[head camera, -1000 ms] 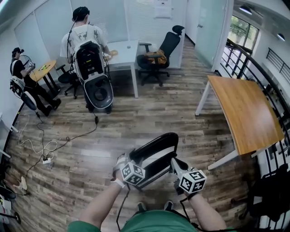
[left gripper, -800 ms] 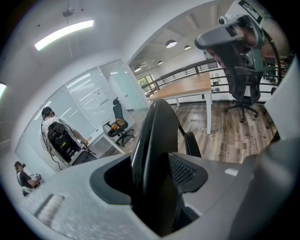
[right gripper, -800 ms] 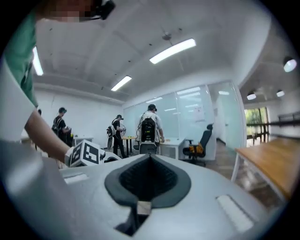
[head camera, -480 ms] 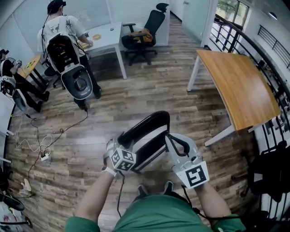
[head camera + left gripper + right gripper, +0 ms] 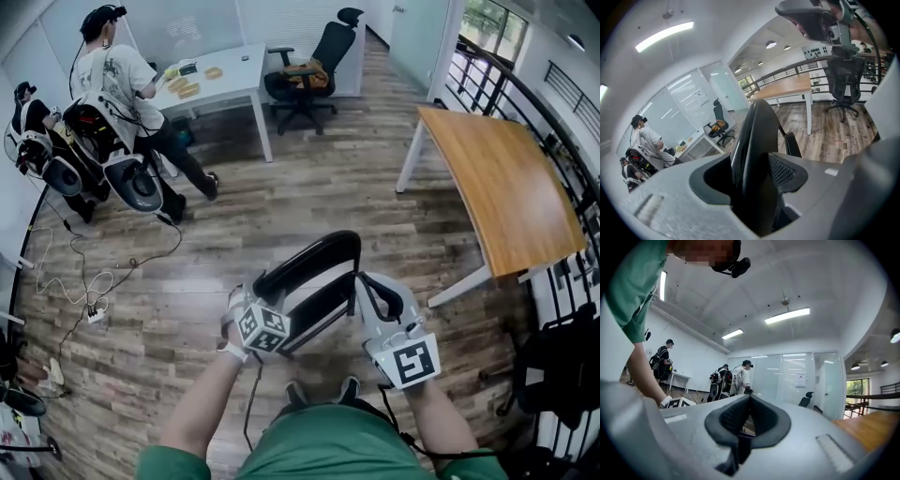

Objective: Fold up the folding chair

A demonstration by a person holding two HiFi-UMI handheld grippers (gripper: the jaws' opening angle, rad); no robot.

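Observation:
The black folding chair (image 5: 316, 262) stands on the wood floor right in front of me, its seat tilted up towards the backrest. My left gripper (image 5: 262, 287) grips the left edge of the chair's back. In the left gripper view the black chair panel (image 5: 757, 136) fills the gap between the pads of the left gripper (image 5: 754, 176), which press on it. My right gripper (image 5: 367, 284) hovers at the chair's right side, pointing roughly level, shut and empty. The right gripper view shows the right gripper (image 5: 749, 417) with its pads together and only the room beyond.
A wooden table (image 5: 506, 197) stands to the right, a railing (image 5: 525, 89) behind it. A white desk (image 5: 225, 80) and a black office chair (image 5: 314, 61) are at the back. People with gear (image 5: 108, 94) are at the far left. Cables (image 5: 84, 295) lie on the floor.
My right gripper has risen beside the chair and rolled, its marker cube now facing up. The left gripper kept its hold. The person with the backpack moved left.

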